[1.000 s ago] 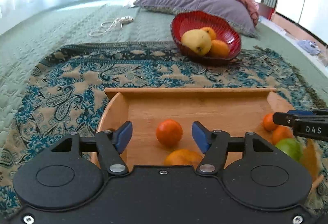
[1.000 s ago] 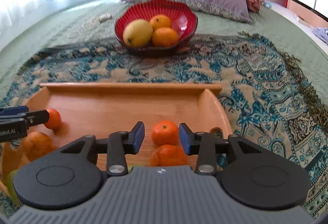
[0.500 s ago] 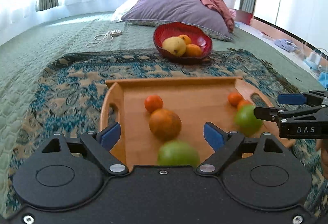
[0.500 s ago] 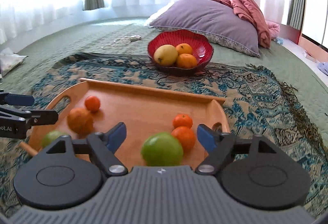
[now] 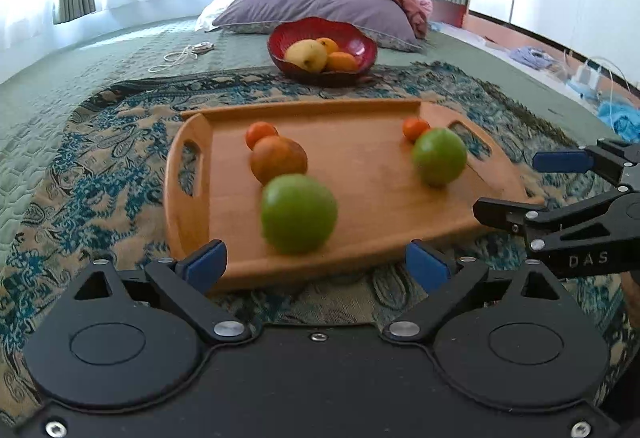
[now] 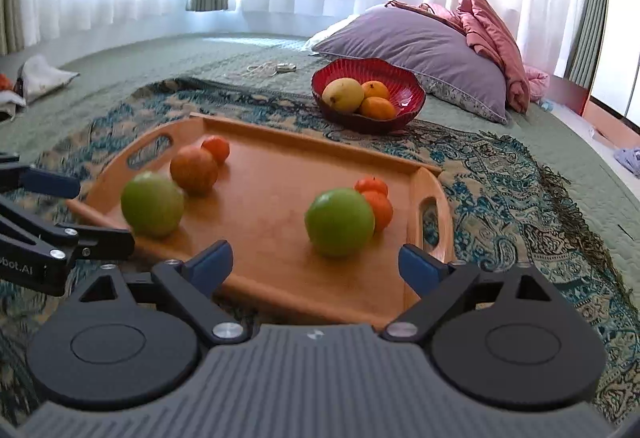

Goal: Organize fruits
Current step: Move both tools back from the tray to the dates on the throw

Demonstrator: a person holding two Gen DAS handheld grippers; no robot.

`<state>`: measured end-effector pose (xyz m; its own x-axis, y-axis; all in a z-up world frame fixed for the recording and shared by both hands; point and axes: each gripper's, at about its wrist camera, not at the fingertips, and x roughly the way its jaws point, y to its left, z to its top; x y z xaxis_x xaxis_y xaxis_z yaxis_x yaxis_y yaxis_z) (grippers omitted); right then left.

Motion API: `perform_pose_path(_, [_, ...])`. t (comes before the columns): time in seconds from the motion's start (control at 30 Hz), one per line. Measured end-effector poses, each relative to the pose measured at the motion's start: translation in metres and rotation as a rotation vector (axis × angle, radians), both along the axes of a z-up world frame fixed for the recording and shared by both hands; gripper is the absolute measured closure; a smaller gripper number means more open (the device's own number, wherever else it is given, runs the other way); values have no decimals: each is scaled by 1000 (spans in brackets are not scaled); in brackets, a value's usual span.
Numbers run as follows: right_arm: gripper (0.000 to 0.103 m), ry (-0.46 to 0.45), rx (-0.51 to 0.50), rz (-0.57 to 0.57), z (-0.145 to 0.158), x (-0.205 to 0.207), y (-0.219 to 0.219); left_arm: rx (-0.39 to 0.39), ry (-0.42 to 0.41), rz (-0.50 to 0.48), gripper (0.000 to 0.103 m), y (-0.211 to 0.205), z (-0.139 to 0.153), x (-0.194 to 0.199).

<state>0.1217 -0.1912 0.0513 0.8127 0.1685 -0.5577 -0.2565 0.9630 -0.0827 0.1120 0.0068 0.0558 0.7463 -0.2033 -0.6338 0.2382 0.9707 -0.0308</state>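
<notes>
The left tongs [image 5: 316, 264] and the right tongs [image 6: 316, 264] are both spread wide, and they have just been opening, with nothing pinched. The wooden tray [image 5: 360, 238] lies on the patterned blanket [image 5: 100, 157] just past their tips. On the tray sit two green apples [image 5: 298, 213], oranges and small tangerines. The red bowl [image 5: 360, 45] of fruit is farther back on the bed.
</notes>
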Motion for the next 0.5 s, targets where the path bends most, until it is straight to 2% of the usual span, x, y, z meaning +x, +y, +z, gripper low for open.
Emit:
perform_pose_path(0.07, [0,-3,-2,7,-3,-7,0,3,6,-8,7,-3,-3,-5])
perform_pose_path(0.5, [0,-9,5,17,-28,-43,-13,13,12,-50,6,-13,-26,-33])
